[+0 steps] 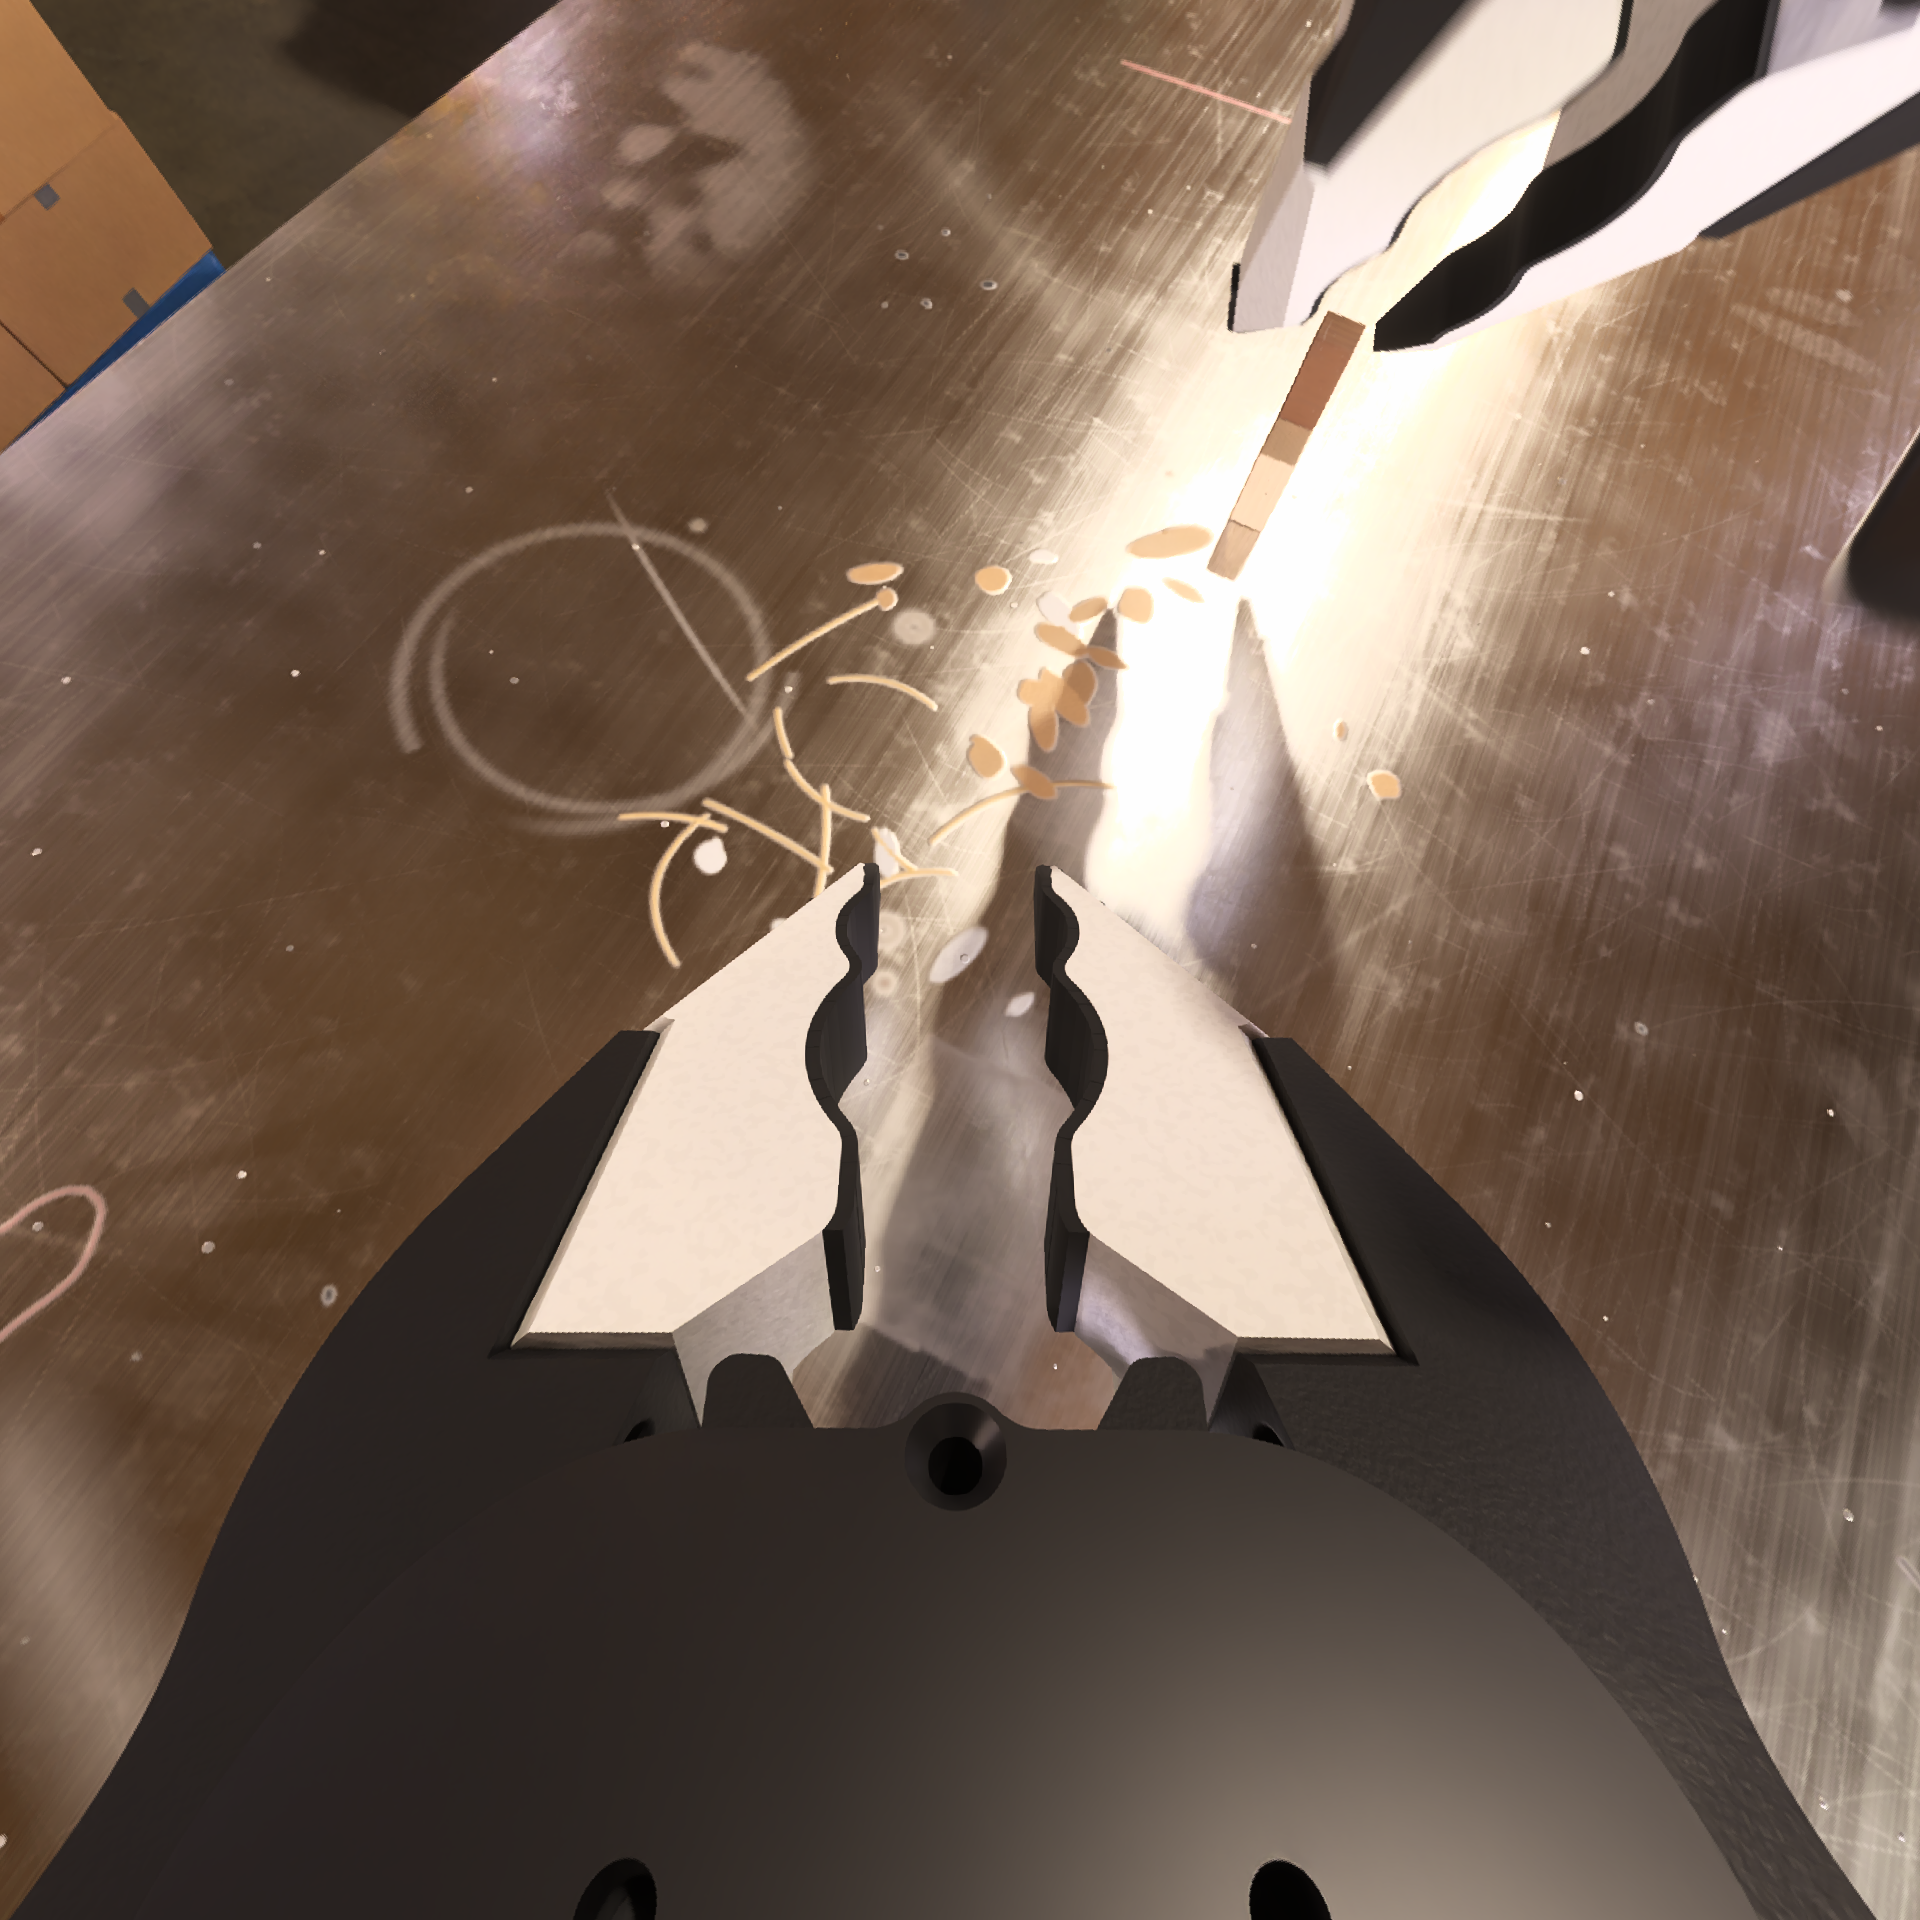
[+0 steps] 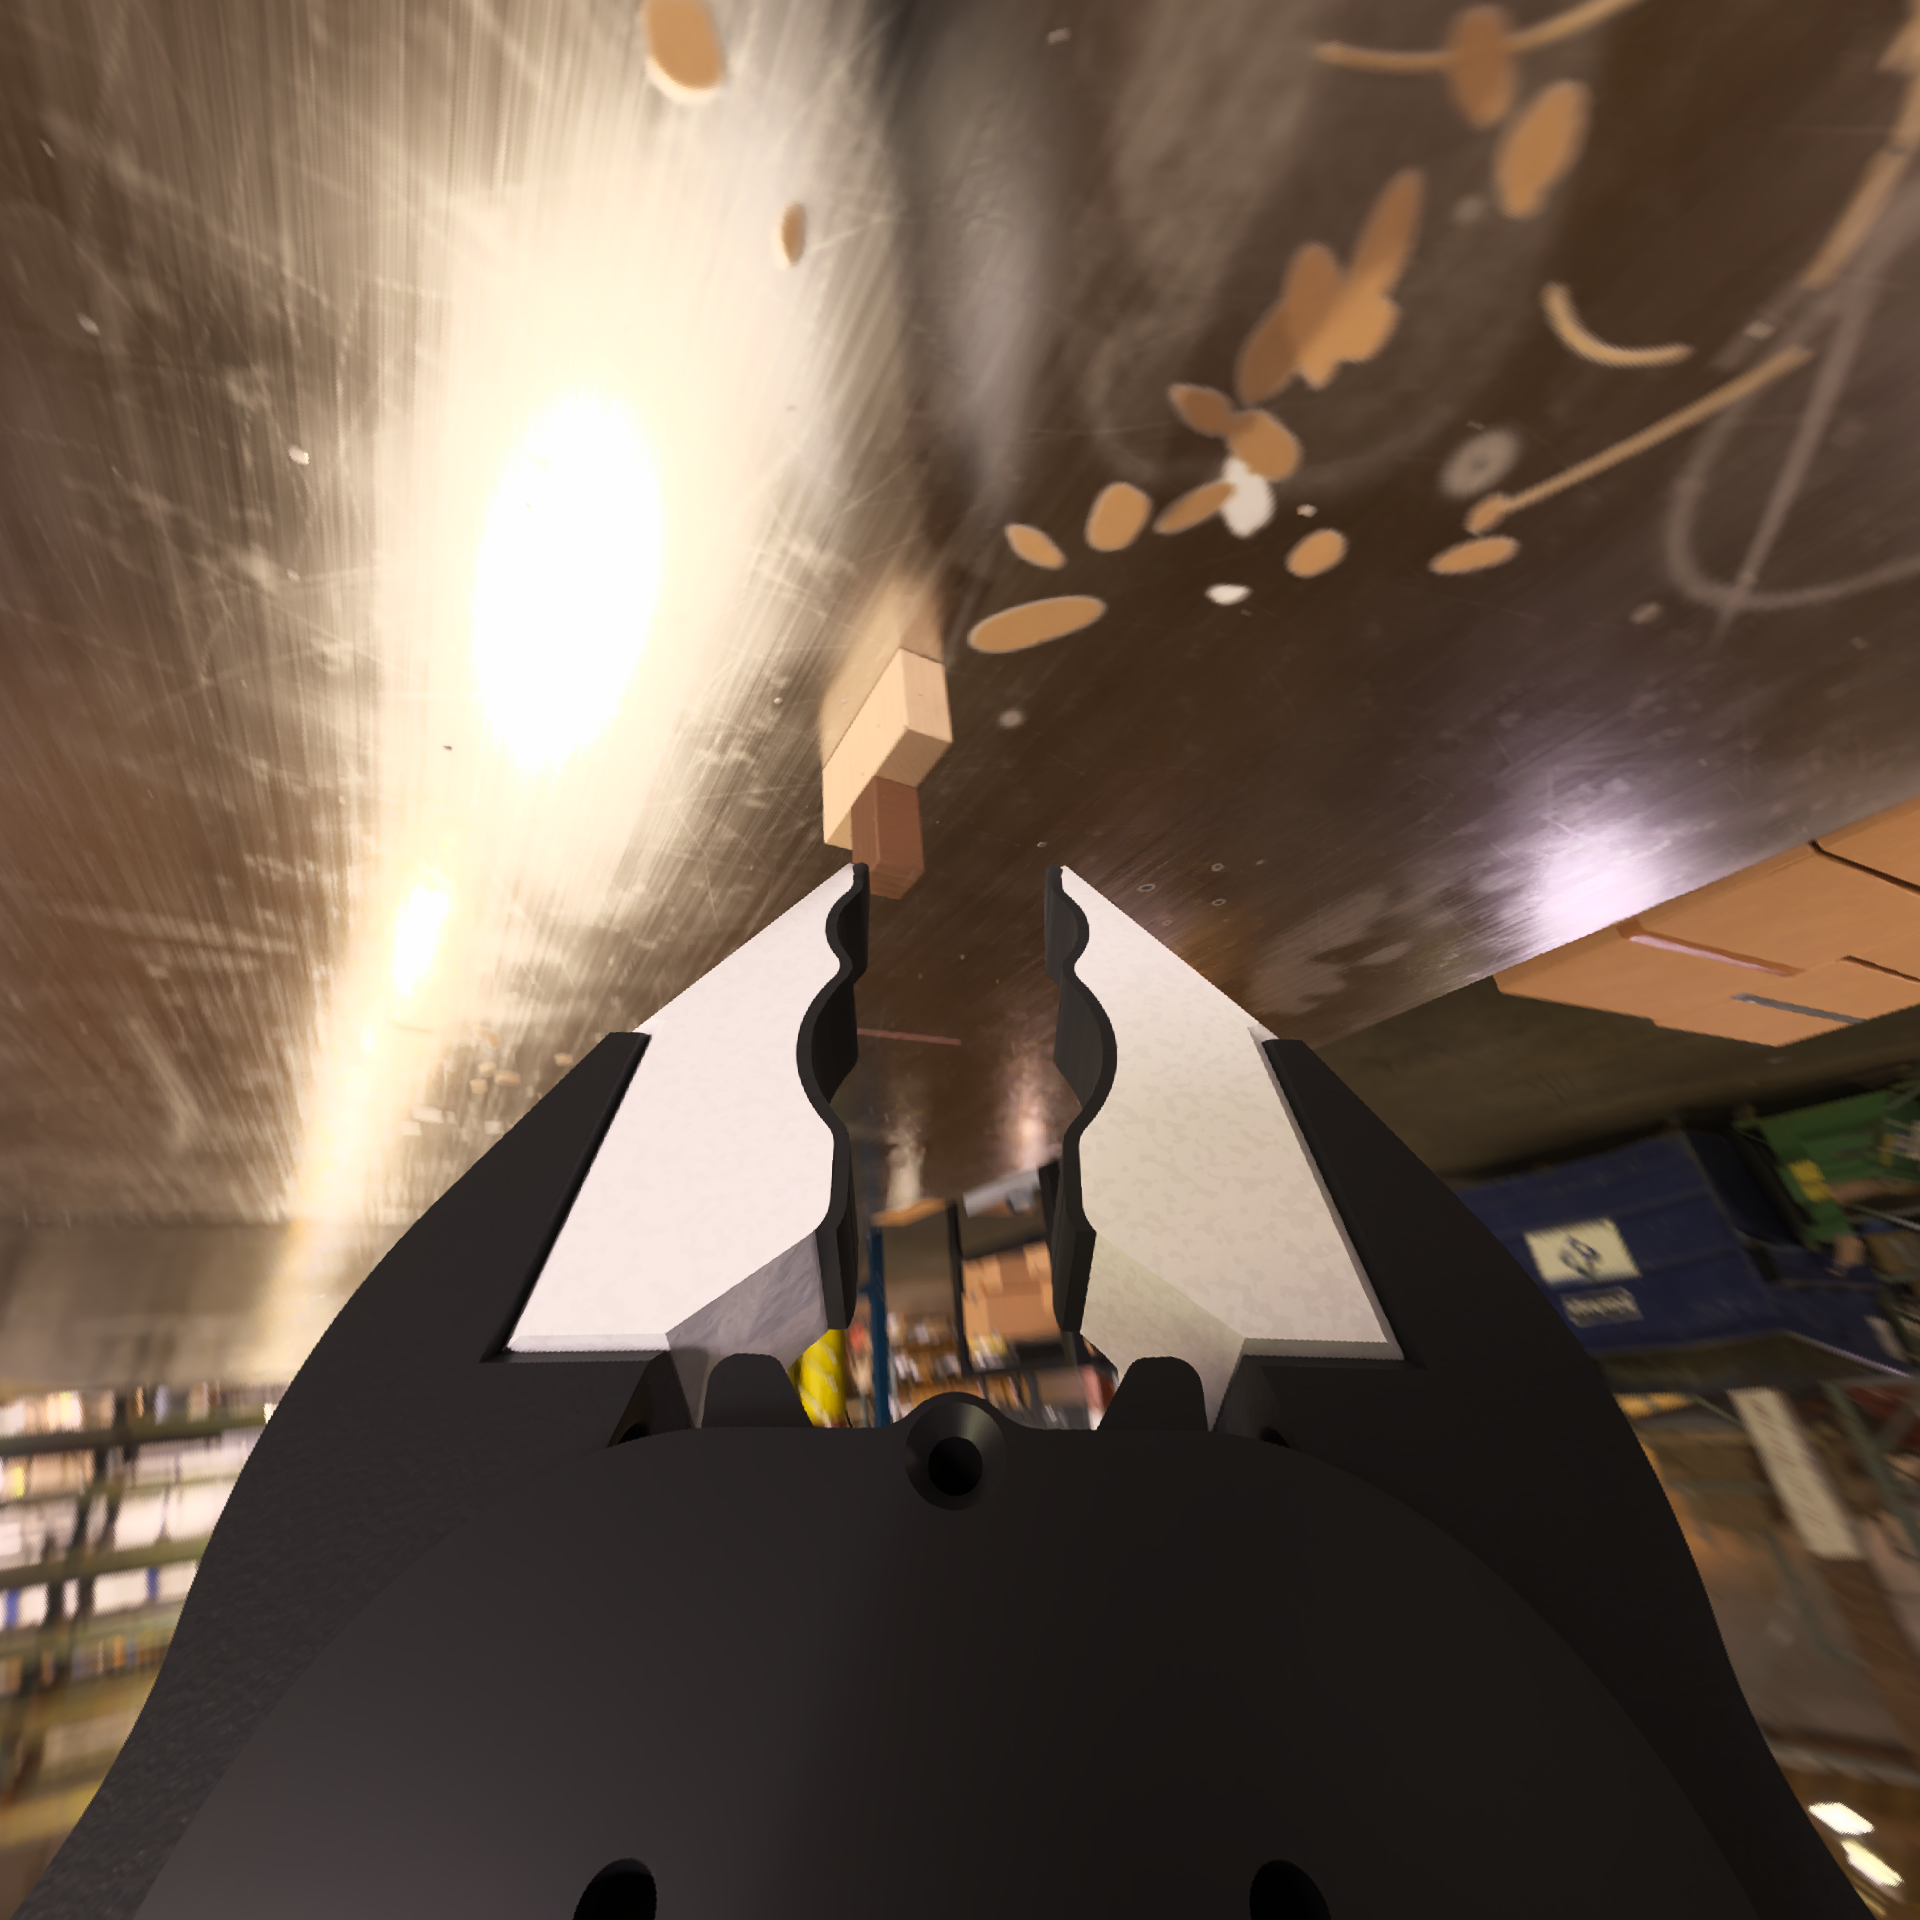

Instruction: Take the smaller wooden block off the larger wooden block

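A small dark-brown wooden block (image 1: 1322, 366) stands on top of a larger light wooden block (image 1: 1262, 486), and the stack rises from the scratched metal table (image 1: 416, 987). My right gripper (image 1: 1335, 312) hangs open just above the stack, a finger on either side of the small block's top end. In the right wrist view the small block (image 2: 888, 844) lies just beyond my open right gripper (image 2: 956, 883), close to its left fingertip, with the larger block (image 2: 894, 722) behind it. My left gripper (image 1: 956, 883) is open and empty, low over the table, short of the stack.
Tan paint flecks and streaks (image 1: 1049, 675) and a chalk ring (image 1: 582, 665) mark the table in front of the stack. Cardboard boxes (image 1: 73, 208) stand past the table's far left edge. In the right wrist view a cardboard box (image 2: 1714, 956) and blurred shelves lie beyond the table.
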`<state>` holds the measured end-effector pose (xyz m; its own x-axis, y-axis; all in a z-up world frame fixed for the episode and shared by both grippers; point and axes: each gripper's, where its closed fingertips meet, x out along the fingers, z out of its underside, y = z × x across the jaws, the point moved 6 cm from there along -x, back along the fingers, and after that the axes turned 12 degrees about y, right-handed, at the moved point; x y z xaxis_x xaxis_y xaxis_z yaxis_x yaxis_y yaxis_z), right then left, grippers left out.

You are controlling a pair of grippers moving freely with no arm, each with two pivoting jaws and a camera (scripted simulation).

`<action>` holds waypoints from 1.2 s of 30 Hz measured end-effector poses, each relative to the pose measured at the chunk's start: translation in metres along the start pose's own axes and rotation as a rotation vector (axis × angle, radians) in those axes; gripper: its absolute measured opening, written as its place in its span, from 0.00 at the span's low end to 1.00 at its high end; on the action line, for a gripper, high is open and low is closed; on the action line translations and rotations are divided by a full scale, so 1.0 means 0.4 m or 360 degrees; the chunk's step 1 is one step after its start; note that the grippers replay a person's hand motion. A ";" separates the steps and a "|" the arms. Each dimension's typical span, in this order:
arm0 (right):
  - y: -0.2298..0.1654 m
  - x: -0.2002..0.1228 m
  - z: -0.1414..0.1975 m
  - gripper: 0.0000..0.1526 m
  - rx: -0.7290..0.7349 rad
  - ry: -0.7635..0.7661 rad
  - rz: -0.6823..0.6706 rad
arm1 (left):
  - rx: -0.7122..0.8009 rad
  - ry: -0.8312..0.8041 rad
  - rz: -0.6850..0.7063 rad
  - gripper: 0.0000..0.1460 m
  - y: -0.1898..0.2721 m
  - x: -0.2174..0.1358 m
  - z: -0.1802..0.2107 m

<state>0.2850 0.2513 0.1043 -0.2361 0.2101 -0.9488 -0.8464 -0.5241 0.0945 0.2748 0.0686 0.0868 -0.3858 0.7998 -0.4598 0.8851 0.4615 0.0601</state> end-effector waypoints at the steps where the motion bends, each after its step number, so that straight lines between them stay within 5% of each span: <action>1: 0.004 -0.013 0.008 0.23 0.0056 0.0096 0.0030 | -0.0003 0.0009 0.0003 0.20 0.000 -0.001 -0.002; 4: 0.014 -0.053 0.053 0.25 0.0341 0.0595 0.0097 | -0.0008 0.0049 0.0005 0.20 0.001 -0.008 -0.010; 8: -0.007 -0.082 0.143 0.25 0.0788 0.1576 0.0196 | -0.0018 0.0132 0.0031 0.21 0.006 -0.016 -0.026; 10: -0.037 -0.067 0.185 0.25 0.0948 0.2028 0.0284 | -0.0024 0.0189 0.0054 0.21 0.011 -0.020 -0.037; 13: -0.088 -0.006 0.219 0.27 0.1075 0.2378 0.0373 | -0.0038 0.0287 0.0100 0.21 0.019 -0.024 -0.053; 20: -0.114 0.093 0.186 0.24 0.1056 0.2371 0.0278 | -0.0078 0.0387 0.0198 0.21 0.032 -0.016 -0.064; 29: -0.082 0.124 0.156 0.20 0.0963 0.2273 0.0176 | -0.0080 0.0309 0.0231 0.21 0.038 0.005 -0.048; 36: -0.071 0.127 0.144 0.07 0.0913 0.2235 0.0167 | -0.0062 0.0294 0.0248 0.22 0.047 0.016 -0.047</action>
<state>0.2695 0.3242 0.0708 0.0462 -0.9115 -0.4086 -0.9988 -0.0349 -0.0352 0.2840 0.0897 0.1018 -0.2899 0.9174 -0.2725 0.9283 0.3388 0.1530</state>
